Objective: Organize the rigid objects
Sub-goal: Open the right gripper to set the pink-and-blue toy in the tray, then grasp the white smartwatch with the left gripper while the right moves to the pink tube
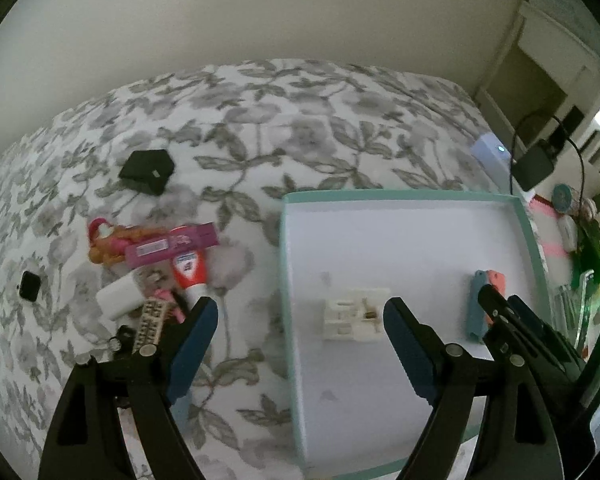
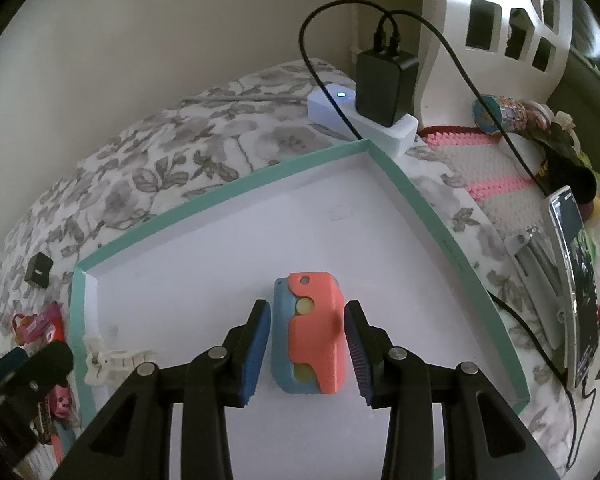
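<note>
Between right jaws, coral-blue toy point(image 2: 310, 332)

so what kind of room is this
Probably a bedroom: the grey floral quilted bedspread serves as the work surface, a white power strip with a black charger sits by the wall, and a white lattice laundry basket stands alongside.

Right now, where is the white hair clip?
In the left wrist view the white hair clip lies inside the teal-rimmed tray, near its left wall, left of the orange and blue toy.
</note>
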### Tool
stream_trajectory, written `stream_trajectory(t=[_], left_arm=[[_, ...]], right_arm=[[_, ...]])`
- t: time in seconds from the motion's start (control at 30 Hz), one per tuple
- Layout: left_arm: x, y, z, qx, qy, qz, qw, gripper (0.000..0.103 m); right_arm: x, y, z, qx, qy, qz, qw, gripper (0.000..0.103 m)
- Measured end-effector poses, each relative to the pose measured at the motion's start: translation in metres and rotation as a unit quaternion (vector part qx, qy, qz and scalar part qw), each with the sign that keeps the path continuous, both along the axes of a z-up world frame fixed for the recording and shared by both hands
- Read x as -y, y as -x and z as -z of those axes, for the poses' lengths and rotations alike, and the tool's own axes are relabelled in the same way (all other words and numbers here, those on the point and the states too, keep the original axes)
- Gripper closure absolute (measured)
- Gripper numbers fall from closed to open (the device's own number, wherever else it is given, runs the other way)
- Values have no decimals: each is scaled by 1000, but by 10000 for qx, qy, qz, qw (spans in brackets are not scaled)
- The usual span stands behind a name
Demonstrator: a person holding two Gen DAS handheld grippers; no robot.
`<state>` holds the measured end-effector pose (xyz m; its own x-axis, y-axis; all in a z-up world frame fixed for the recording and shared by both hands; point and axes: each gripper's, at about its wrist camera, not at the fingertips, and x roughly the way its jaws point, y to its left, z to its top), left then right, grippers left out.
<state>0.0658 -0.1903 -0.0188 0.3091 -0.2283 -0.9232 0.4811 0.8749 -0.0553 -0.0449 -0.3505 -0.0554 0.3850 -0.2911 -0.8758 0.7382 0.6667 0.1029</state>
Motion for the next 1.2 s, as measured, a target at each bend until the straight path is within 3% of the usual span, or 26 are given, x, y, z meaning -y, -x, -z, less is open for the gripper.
stream_trajectory(t=[0.1, 0.17, 0.27, 0.5, 0.7, 0.8, 1.0, 1.2], left_arm=[[-8, -3, 2, 4, -52, -104, 9999, 17], [-15, -6, 4, -14, -80, -204, 9998, 17], [-26, -11, 7, -52, -65, -385, 9992, 8], [-56, -23, 12, -112, 37, -862, 9962, 7], [-77, -32, 11, -205, 257, -1129, 9931, 7], [-86, -37, 8, -133, 304, -1192, 9923, 7], [-105, -48, 1, 63, 392, -1332, 9903, 7], [-128, -58, -7, 273, 721, -1560, 9847, 7]], right_arm=[[-5, -2, -1, -31, 73, -103, 9999, 60], [-6, -2, -2, 15, 76, -123, 9999, 53], [-9, -2, -2, 71, 88, -144, 9998, 29], [-14, -4, 0, 31, 172, -255, 9995, 16], [-18, -4, -2, 101, 248, -311, 9992, 14], [-18, -2, -4, 190, 229, -287, 9991, 0], [-21, -4, -5, 245, 251, -330, 9988, 0], [-30, -10, -14, 550, 320, -508, 9967, 0]])
